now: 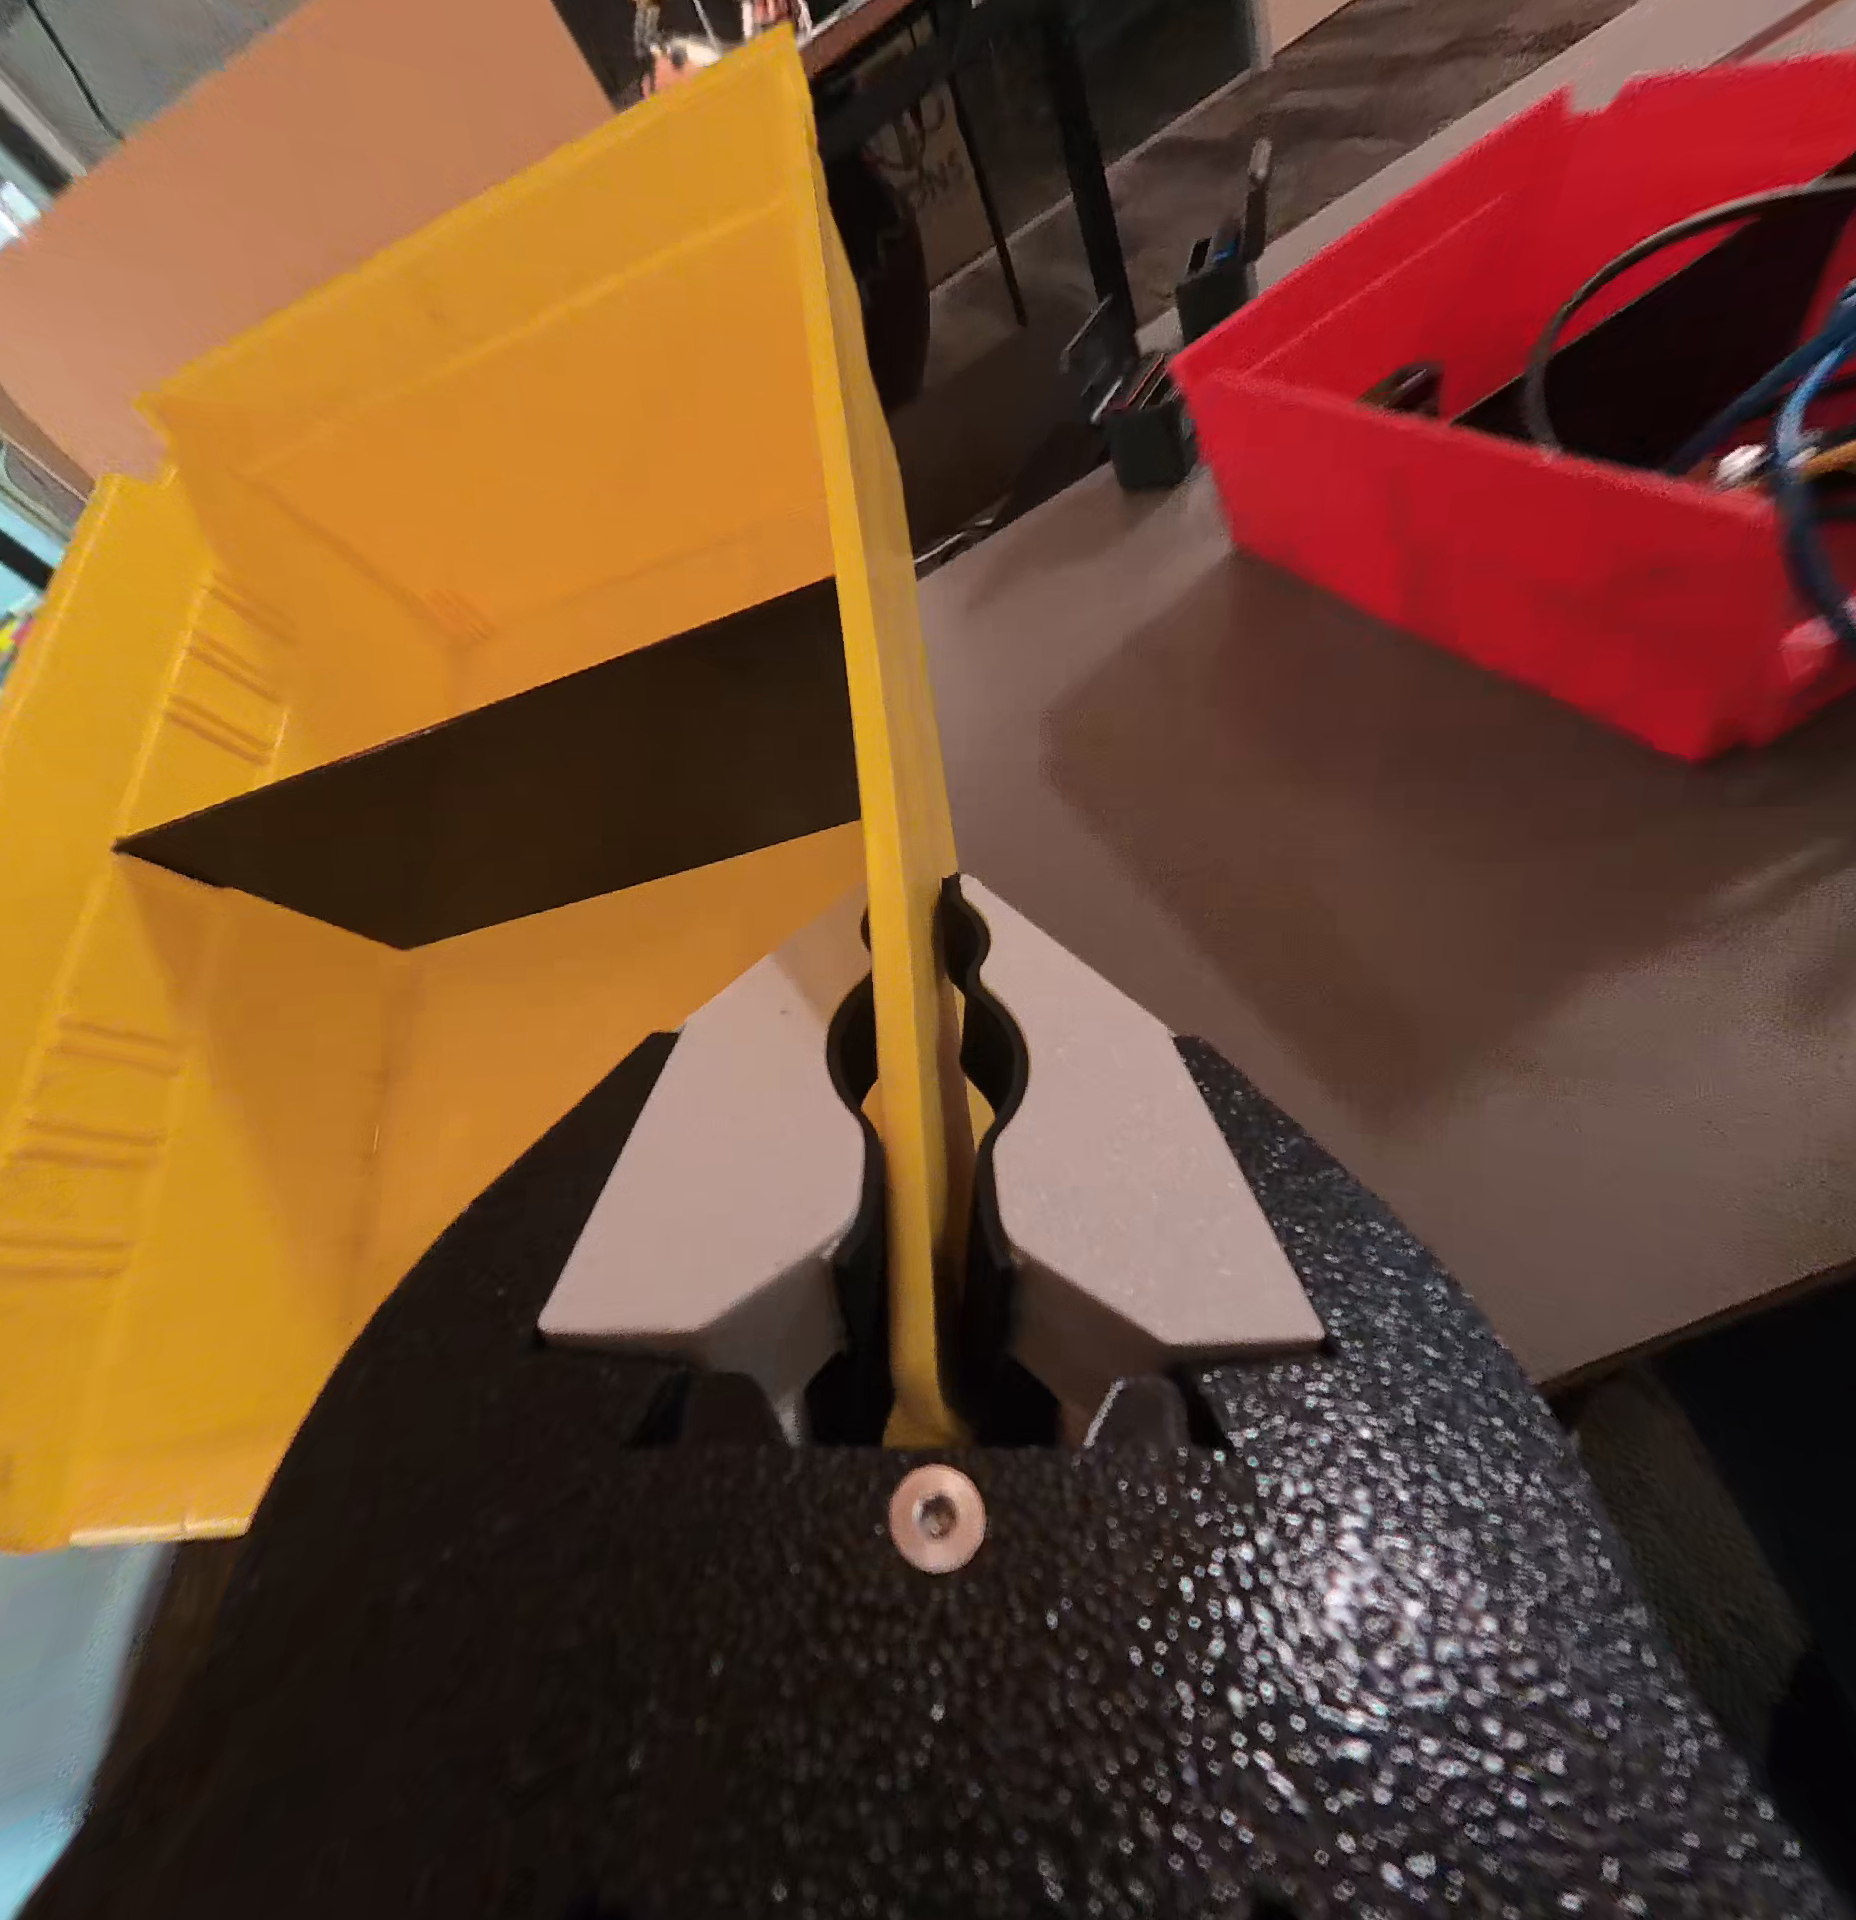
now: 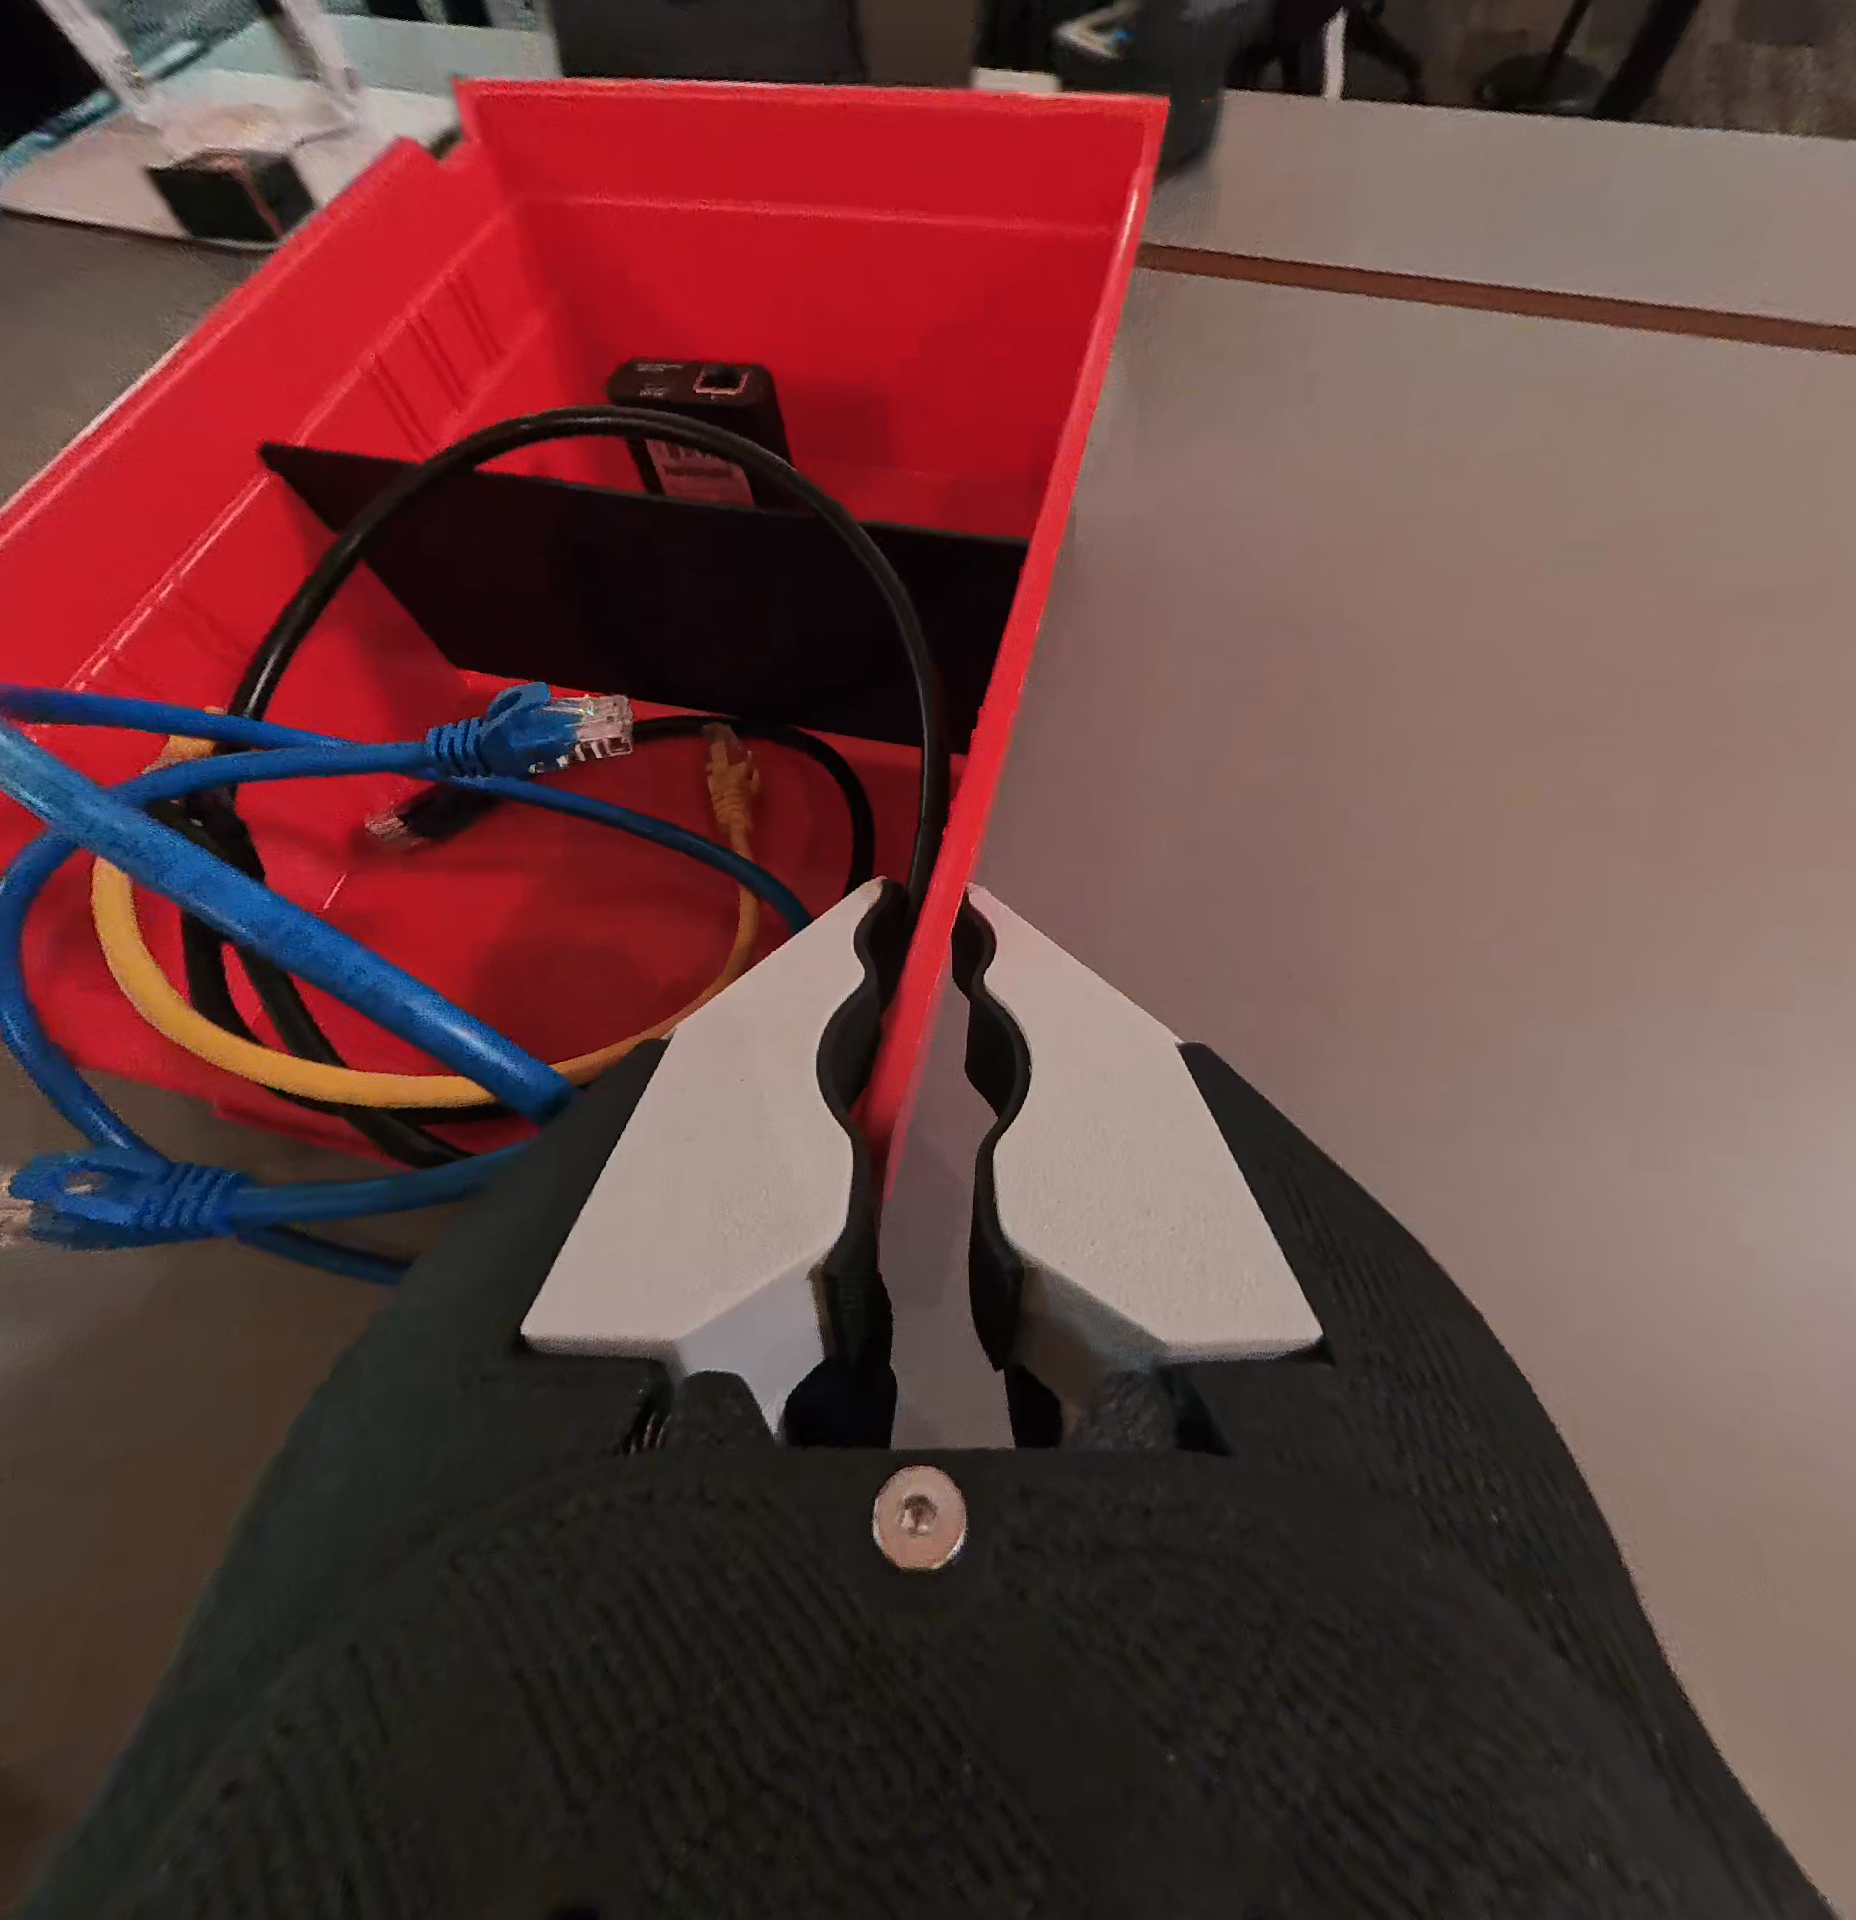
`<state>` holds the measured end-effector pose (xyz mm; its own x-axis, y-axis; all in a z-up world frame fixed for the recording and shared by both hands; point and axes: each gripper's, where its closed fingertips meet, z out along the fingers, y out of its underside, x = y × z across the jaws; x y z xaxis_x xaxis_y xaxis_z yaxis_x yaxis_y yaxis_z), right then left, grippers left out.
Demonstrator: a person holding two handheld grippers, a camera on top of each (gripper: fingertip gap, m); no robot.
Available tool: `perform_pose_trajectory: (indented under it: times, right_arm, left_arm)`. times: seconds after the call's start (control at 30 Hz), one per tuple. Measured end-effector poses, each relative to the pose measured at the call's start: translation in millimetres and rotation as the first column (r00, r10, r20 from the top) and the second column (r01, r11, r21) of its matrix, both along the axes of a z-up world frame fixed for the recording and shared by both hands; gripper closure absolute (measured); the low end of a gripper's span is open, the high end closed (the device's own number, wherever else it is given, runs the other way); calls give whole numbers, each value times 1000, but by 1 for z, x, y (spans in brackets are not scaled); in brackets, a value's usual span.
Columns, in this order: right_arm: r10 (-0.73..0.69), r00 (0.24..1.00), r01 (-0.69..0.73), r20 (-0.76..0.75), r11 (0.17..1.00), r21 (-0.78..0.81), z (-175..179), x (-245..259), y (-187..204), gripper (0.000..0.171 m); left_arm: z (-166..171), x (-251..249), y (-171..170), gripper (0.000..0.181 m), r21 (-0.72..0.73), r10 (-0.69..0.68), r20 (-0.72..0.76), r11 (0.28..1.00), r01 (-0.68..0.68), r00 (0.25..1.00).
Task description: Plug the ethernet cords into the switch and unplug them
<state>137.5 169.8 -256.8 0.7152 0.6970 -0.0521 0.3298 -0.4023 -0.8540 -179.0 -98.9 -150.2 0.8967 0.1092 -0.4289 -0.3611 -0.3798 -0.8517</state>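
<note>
In the left wrist view, the left claw (image 1: 911, 935) was clamped on the right-hand side wall of a yellow bin (image 1: 404, 540), the wall running up the middle of the frame between the two wavy black pads (image 1: 981, 997). The bin filled the left half of the frame, tilted, with a black divider (image 1: 508, 769) crossing its inside. At the upper right, a red bin (image 1: 1506, 582) stood on the grey-brown bench (image 1: 1319, 935), well apart from the yellow one, with black and blue cords showing over its rim; the picture was blurred there. In the right wrist view, the right claw (image 2: 926, 914) straddled the right-hand wall of the red bin (image 2: 799, 208), its left pad against the wall's inner face and a narrow gap showing on the outer side, so whether it truly gripped could not be told. A black divider (image 2: 695, 603) split the bin across. Behind it, in the far compartment at the centre of the frame, a small black switch (image 2: 695, 416) leaned upright with a port on its top face. The near compartment held loose ethernet cords: a blue cord (image 2: 280, 956) whose clear plug (image 2: 591, 722) lay near the divider, a yellow cord (image 2: 280, 1060) looped on the floor, and a black cord (image 2: 591, 436) arching over the divider. Another blue plug (image 2: 103, 1195) hung outside the bin at the lower left, over the bench (image 2: 1423, 727).
</note>
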Motion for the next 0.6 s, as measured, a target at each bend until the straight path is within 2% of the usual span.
perform_pose_trajectory:
  times: [0.1,0.2,0.23,0.33,0.4,0.5,0.6]
  right_arm:
    - [62,998,-63,18,996,69,1,-45,-24,162]
    - [135,990,-131,-32,987,95,0,-91,-47,158]
    - [184,981,-178,-62,980,89,1,-107,-57,150]
    - [285,945,-276,-163,958,77,14,-137,-79,104]
    - [325,921,-293,-216,941,166,37,-131,-83,83]
    - [348,910,-238,-224,883,404,75,-78,-81,82]
    - [268,949,-124,-163,798,590,98,5,-69,82]
  left_arm:
    - [14,10,7,177,21,-27,-29,999,28,999]
    - [31,23,19,177,71,-66,-27,995,67,997]
    - [37,27,24,177,91,-82,-21,992,84,996]
    - [52,47,42,177,133,-142,-14,981,142,990]
    - [61,67,56,177,153,-201,-14,968,201,979]
    - [74,110,74,177,174,-335,-14,927,332,942]
    - [80,160,94,177,164,-475,-32,865,474,879]
